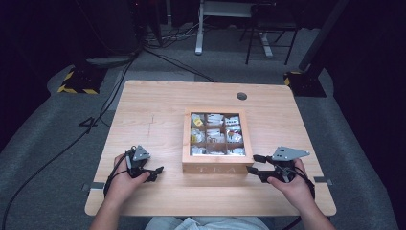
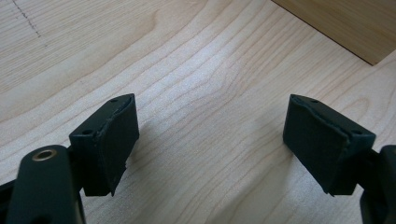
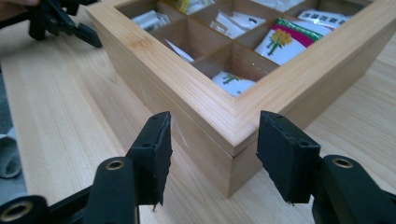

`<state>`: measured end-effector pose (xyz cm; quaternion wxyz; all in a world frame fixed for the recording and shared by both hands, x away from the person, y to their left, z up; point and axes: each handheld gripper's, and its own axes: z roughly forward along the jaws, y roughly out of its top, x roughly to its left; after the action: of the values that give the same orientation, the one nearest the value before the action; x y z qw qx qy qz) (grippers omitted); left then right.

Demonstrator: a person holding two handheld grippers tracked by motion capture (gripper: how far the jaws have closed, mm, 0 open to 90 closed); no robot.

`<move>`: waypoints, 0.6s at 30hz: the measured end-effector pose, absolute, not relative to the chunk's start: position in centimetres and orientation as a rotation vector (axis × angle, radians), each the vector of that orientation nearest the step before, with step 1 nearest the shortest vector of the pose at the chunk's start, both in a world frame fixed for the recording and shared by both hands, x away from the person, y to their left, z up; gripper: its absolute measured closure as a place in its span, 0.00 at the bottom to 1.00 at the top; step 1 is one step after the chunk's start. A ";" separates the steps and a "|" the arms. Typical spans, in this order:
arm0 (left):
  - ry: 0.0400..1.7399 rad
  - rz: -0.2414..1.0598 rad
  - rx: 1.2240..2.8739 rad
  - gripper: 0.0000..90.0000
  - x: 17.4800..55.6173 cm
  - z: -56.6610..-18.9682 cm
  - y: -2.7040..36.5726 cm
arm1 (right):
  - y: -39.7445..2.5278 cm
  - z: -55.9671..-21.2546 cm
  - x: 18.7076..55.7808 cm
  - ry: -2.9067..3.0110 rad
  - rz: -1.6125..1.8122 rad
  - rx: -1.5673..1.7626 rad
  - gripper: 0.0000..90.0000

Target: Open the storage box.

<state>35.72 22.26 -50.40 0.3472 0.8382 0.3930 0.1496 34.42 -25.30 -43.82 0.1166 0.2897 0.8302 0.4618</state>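
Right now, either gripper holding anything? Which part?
Nothing held. Left gripper is open over bare table; right gripper is open at the tea box corner.

The tea box (image 1: 217, 165) stands in the middle of the table (image 1: 158, 201) and is the sole obstacle on it. Bare wood lies open to its left, right, front and rear. The left gripper (image 1: 155, 171) rests just left of the box front, jaws spread with bare table between them; a box corner (image 2: 345, 23) lies ahead on its right. The right gripper (image 1: 257, 165) sits at the near right corner of the box, and that corner (image 3: 232, 140) stands directly between its spread jaws. Inner dividers (image 3: 219, 44) split the box into small compartments holding tea packets (image 3: 285, 39), leaving tight room inside.
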 end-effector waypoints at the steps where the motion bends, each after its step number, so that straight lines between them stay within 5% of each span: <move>1: 1.019 0.388 2.174 0.21 35.7 -50.4 22.3 | -25.3 -43.9 34.5 2.431 1.344 0.856 0.51; 8: 1.020 0.388 2.174 0.21 35.7 -50.4 22.3 | -25.4 -44.8 34.9 2.445 1.299 0.895 0.52; 18: 1.020 0.388 2.174 0.21 35.7 -50.4 22.3 | -25.4 -45.0 34.9 2.450 1.246 0.883 0.69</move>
<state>35.72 22.26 -50.40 0.3472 0.8382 0.3931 0.1495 34.94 -25.35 -44.99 0.1272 0.3033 0.8418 0.4281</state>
